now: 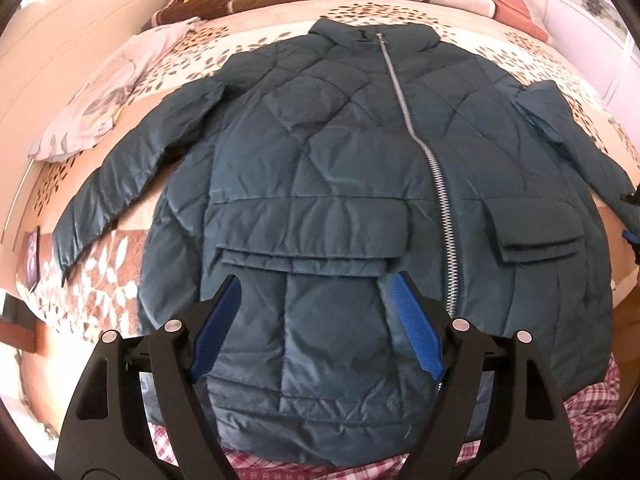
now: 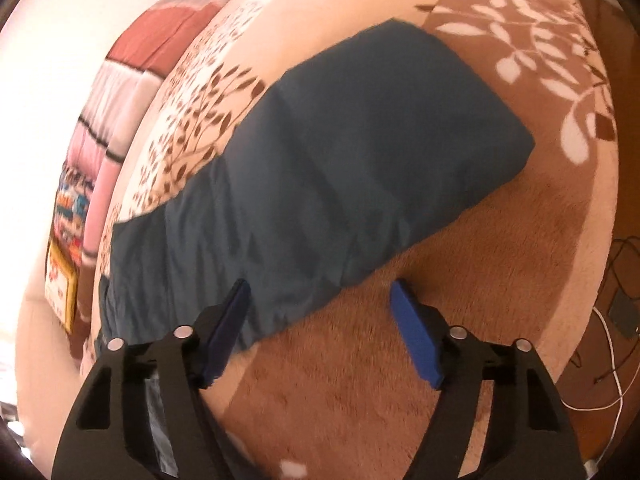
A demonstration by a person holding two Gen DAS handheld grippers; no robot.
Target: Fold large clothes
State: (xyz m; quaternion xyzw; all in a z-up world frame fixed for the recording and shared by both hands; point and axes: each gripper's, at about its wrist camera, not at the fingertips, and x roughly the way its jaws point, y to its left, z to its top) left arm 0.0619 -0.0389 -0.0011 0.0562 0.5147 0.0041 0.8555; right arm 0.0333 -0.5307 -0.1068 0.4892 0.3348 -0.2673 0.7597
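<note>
Teal jacket (image 1: 320,152) lies zipped, flat on bed (image 1: 132,80); left gripper (image 1: 316,300) gapes above hem, right gripper (image 2: 320,304) gapes beside sleeve (image 2: 320,160).

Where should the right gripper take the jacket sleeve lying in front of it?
Near the cuff end of the sleeve, coming from the near long edge with the right gripper: that edge lies free on the blanket, and the open jaws can straddle it.
</note>
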